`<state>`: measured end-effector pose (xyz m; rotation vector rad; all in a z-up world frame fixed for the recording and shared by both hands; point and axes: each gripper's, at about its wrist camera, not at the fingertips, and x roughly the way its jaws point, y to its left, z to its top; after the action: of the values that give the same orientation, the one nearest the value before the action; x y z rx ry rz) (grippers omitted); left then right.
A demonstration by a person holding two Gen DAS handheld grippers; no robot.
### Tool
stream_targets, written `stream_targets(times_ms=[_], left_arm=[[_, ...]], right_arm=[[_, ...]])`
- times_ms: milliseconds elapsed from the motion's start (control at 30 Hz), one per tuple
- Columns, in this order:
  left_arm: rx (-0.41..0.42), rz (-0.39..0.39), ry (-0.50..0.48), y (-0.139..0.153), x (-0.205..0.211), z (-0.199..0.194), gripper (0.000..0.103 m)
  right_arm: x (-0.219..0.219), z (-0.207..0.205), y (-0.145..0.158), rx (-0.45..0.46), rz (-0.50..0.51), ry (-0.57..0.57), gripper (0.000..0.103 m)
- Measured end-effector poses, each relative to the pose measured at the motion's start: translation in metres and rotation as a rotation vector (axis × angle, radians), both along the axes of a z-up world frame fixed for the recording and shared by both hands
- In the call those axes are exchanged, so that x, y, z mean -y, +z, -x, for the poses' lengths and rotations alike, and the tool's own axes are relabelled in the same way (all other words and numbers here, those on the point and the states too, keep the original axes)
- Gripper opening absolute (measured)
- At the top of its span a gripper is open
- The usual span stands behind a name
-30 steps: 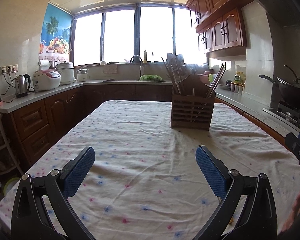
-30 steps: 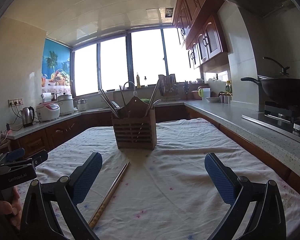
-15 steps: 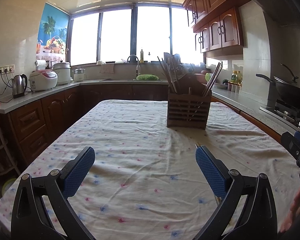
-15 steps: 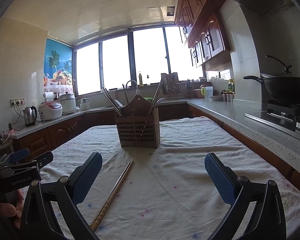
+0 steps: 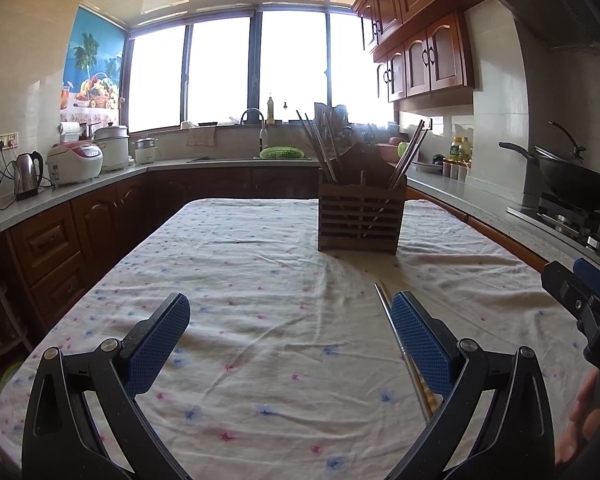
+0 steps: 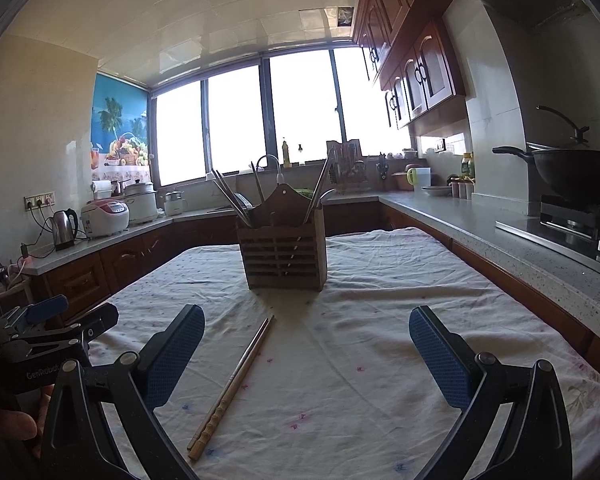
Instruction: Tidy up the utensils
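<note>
A slatted wooden utensil holder (image 5: pixel 360 218) (image 6: pixel 286 258) stands mid-table with several chopsticks and utensils leaning out of it. A pair of chopsticks (image 6: pixel 236 380) (image 5: pixel 404 350) lies flat on the floral tablecloth, thick ends toward me. My left gripper (image 5: pixel 290 320) hovers open over the cloth, its right finger partly hiding the chopsticks. My right gripper (image 6: pixel 306 332) is open too, with the chopsticks lying below, nearer its left finger. Nothing is held in either one.
The table (image 5: pixel 236 264) wears a wrinkled white cloth. Kitchen counters (image 6: pixel 480 220) run along the left, back and right, with a kettle (image 5: pixel 26 174), rice cookers (image 5: pixel 76 160) and a wok on a stove (image 6: pixel 576 176). A hand shows at the frame edge (image 5: pixel 576 424).
Both grippers have drifted left and back a little; the holder now sits further right in the right wrist view, and the chopsticks have come into the left wrist view beside the right finger.
</note>
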<state>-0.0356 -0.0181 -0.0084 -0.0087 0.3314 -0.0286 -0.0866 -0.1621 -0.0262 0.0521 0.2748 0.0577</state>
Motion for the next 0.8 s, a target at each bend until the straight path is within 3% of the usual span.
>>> stream_targets(times_ms=[800], left_arm=[[-0.009,0.015,-0.022,0.0026,-0.0021,-0.003,0.103]], right_arm=[[-0.0018,-0.0004,0.0023,0.003,0.003,0.008,0.103]])
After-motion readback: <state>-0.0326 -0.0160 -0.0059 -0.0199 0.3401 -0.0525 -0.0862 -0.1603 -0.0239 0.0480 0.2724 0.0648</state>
